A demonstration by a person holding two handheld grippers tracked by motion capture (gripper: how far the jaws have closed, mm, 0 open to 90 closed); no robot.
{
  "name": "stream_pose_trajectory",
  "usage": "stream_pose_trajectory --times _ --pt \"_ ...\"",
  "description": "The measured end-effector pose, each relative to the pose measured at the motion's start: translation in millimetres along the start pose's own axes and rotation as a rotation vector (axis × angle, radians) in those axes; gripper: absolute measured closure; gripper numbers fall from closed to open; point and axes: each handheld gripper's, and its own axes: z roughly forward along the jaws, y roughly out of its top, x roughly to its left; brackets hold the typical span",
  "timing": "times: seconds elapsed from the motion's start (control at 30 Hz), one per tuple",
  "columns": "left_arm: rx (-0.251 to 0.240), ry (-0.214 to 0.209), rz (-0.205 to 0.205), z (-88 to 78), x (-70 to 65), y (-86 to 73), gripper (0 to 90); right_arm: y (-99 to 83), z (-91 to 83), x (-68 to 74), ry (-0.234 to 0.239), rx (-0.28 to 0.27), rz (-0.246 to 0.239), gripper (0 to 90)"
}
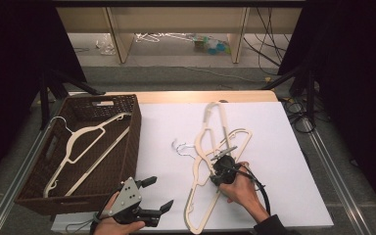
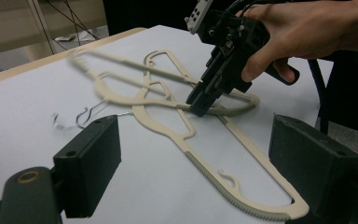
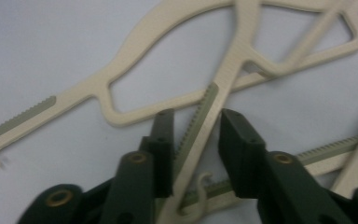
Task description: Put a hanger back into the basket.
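Right gripper (image 1: pixel 220 160): jaws narrow around ribbed arm of top hanger (image 3: pixel 200 126), pads not clearly touching.
Left gripper (image 1: pixel 157 192): jaws open, empty, near bench front edge.

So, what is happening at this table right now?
A person is working with cream plastic hangers. The right hand-held gripper is down on the crossed hangers lying on the white tabletop, its jaws on either side of one hanger's ridged arm, not yet pressing it. The left hand-held gripper waits open near the table's front edge. One hanger already lies in the brown wicker basket at the left.
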Motion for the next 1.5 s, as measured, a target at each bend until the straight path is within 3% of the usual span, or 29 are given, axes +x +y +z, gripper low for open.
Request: stream_pose_trajectory --times 0.1,0.3,0.4,0.53,0.6,0.73,1.0,1.23,1.37,1.5 --pt "-0.002 0.003 0.006 -0.3 1.6 0.1 16.8 -1.5 -0.7 -6.7 0.027 -0.01 0.024 79.0" --pt "-0.01 -0.006 -0.001 -0.1 0.8 0.6 16.9 -0.7 -2.3 -10.3 0.055 -0.015 -0.004 79.0" --pt "-0.005 0.001 0.009 -1.6 2.2 0.7 17.0 -3.0 -10.8 -16.1 0.09 -0.007 -0.049 79.4" --pt "-0.003 0.013 0.01 -2.6 4.3 0.5 17.1 -5.7 -27.4 -12.2 0.11 0.01 -0.116 79.4" --pt "-0.011 0.015 0.002 -2.8 3.9 0.7 17.2 -15.0 -32.4 -7.3 0.131 0.051 -0.178 79.4" --pt "-0.002 0.012 0.007 -2.3 3.6 0.6 17.2 -21.4 -31.4 -2.5 0.156 0.078 -0.212 79.4" --pt "-0.005 0.01 0.013 -1.6 4.0 0.0 17.3 -22.7 -21.9 2.1 0.16 0.099 -0.243 79.2" --pt "0.0 0.01 0.016 -2.7 4.2 0.3 17.3 -25.1 -29.8 8.2 0.133 0.173 -0.298 79.3" --pt "-0.001 0.009 0.013 -2.7 4.1 0.3 17.3 -29.6 -28.8 10.1 0.151 0.225 -0.314 79.3" --pt "0.003 0.011 0.011 -1.6 3.3 -0.2 17.3 -30.2 -27.9 10.2 0.149 0.218 -0.316 77.6"
